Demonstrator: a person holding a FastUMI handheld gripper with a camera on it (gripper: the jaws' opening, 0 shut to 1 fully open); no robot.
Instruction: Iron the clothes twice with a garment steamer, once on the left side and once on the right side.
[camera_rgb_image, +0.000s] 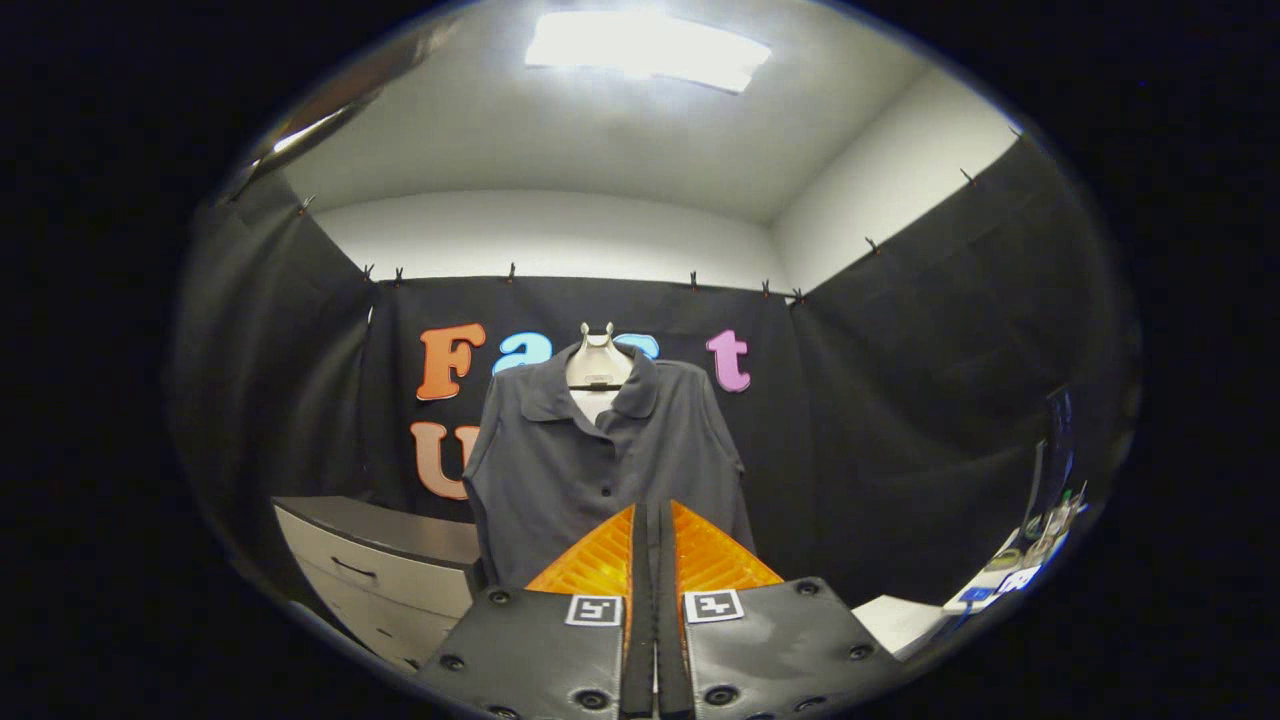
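Two tongs (655, 530) pressed together, empty, point at the grey shirt (600, 460) hanging beyond them.

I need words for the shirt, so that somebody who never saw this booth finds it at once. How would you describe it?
Start at the black cloth wall at the back of the booth. A dark grey collared shirt hangs in front of it on a pale hanger, just beyond the shut tool. A grey drawer cabinet stands lower beside it; the shirt is the one garment, with buttons down the front.
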